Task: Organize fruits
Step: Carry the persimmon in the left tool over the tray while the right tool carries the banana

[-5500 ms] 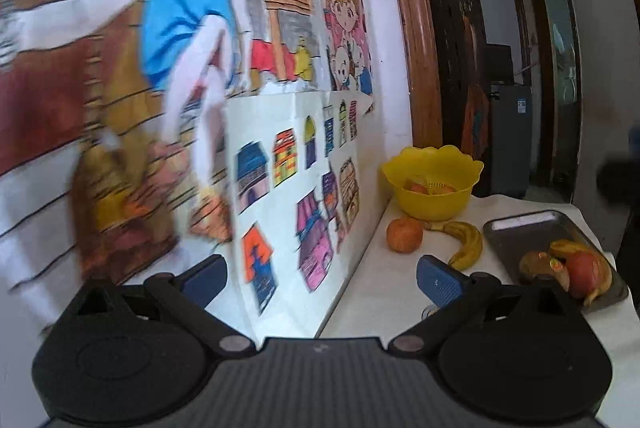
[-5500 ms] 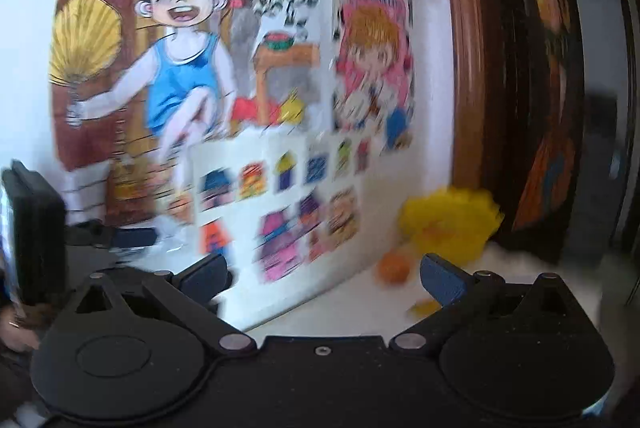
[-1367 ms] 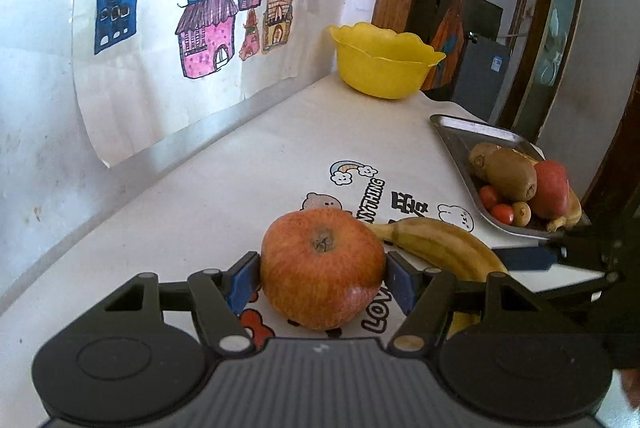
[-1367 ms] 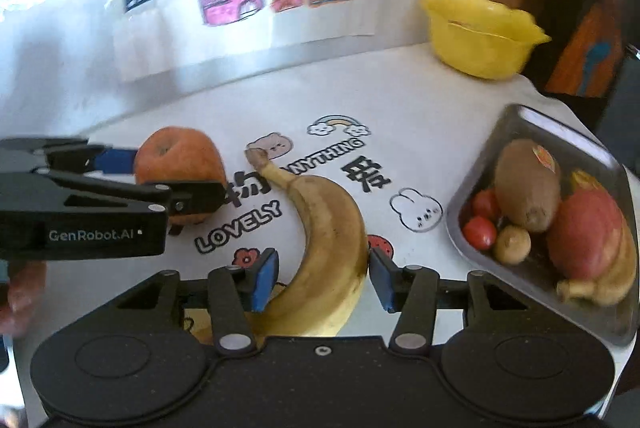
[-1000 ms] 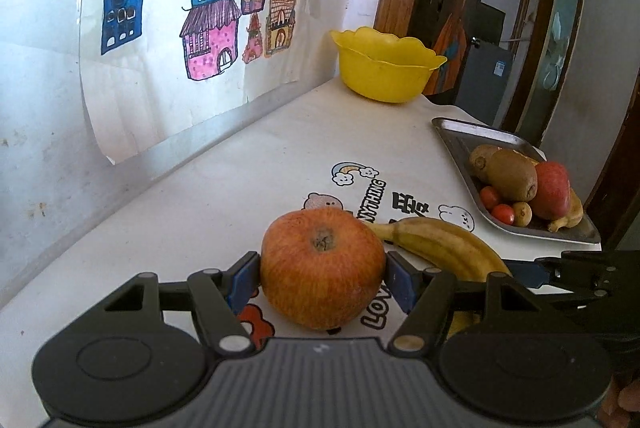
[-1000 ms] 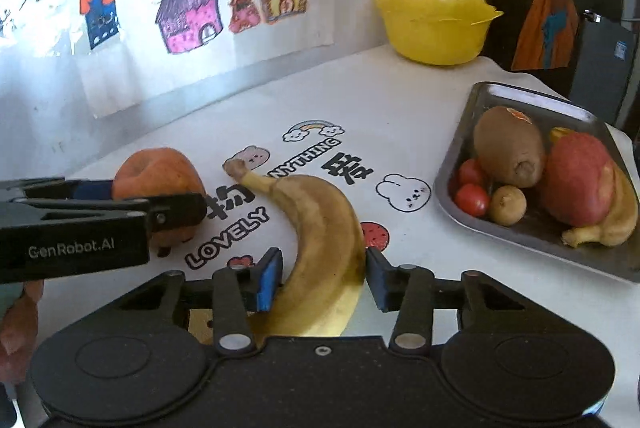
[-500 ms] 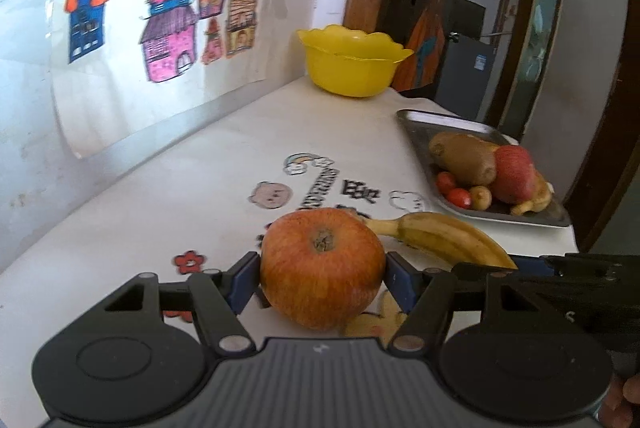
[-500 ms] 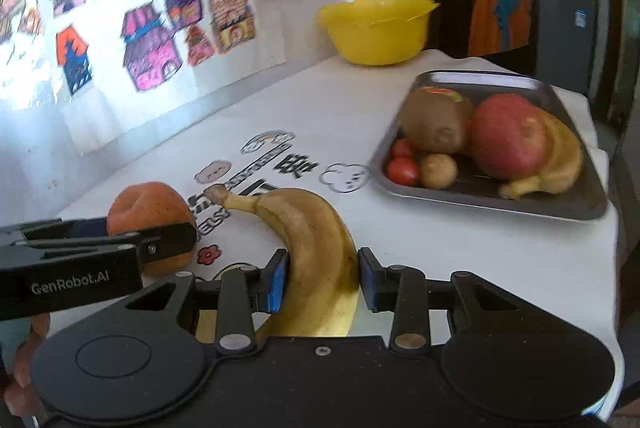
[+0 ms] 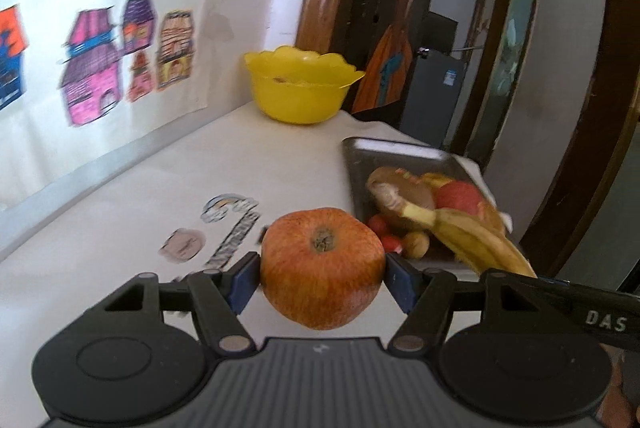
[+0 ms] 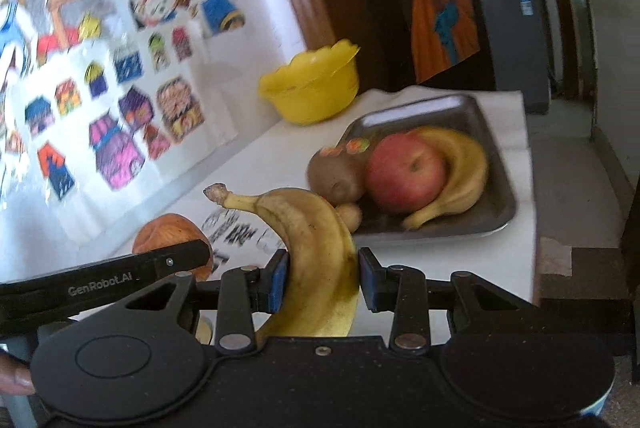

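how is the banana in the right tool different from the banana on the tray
The held banana is clamped between the right tool's pads, off the table, stem pointing up and left; the tray banana lies in the metal tray, curled around a red apple. The held one has more brown speckling; the tray one looks cleaner yellow. Both are whole and unpeeled.

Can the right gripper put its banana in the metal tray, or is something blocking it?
Probably yes. The right gripper holds the banana, and the metal tray lies just ahead with nothing between. Its far end is bare.
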The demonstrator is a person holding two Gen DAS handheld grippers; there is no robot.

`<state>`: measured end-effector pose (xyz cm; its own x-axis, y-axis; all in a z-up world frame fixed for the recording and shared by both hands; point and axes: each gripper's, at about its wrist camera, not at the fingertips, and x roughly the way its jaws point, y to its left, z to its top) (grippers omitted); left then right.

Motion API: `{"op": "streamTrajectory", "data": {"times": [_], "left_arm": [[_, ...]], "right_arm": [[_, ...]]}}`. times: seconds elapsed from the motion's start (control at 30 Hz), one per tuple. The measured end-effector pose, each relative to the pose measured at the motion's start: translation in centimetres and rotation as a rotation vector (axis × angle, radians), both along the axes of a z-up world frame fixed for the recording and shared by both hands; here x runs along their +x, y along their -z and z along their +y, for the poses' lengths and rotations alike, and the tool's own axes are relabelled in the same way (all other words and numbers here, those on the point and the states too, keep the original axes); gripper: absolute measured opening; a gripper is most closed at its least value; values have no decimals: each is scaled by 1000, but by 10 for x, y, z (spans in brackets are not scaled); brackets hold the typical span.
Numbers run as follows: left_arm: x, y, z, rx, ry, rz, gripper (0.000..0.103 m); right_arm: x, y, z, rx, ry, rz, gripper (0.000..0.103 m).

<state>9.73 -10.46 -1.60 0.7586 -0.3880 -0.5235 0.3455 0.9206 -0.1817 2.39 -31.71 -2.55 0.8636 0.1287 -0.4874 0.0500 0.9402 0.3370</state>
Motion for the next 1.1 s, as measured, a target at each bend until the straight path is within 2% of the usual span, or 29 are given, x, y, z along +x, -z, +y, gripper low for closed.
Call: {"op": "streamTrajectory", "data": {"times": [0.17,0.67,1.1], "left_arm": [[20,-8,-21,-41,39,14,71],[85,-25,-90,-31,69,-69,71],[104,-5,-125,16,119,-94,71]], "right_arm": [[-1,-12,-33,15,49,-50,39],[52,-24,-121,19,141,-108,38],[118,-4,-148,59,63,-30,38]]}}
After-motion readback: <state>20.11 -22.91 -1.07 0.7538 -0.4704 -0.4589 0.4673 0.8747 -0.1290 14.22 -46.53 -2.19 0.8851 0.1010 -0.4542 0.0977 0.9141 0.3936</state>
